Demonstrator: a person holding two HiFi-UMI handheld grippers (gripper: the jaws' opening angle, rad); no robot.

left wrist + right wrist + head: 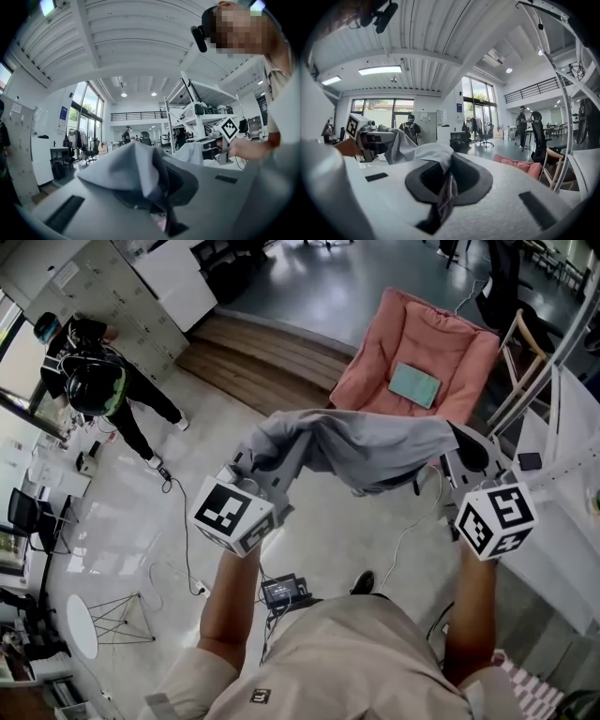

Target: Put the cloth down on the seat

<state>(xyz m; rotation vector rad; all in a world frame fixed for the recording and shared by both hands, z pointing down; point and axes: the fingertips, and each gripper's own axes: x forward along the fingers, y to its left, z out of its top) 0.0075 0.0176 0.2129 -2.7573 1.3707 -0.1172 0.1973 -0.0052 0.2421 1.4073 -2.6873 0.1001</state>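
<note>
A grey cloth (361, 451) hangs stretched between my two grippers, held up in the air in front of a pink cushioned chair (441, 348). My left gripper (246, 476) is shut on the cloth's left end, and the fabric (126, 171) bunches out of its jaws in the left gripper view. My right gripper (459, 457) is shut on the right end, where a fold of cloth (443, 185) is pinched between the jaws. A small teal folded item (415, 384) lies on the chair's seat. The chair edge (520, 165) shows low right in the right gripper view.
A person in black (94, 381) stands at the far left near lockers. Cables and a small device (283, 591) lie on the floor by my feet. A white table (572, 521) and a wooden chair frame (525, 352) stand at the right. A wooden step (262, 357) lies beyond.
</note>
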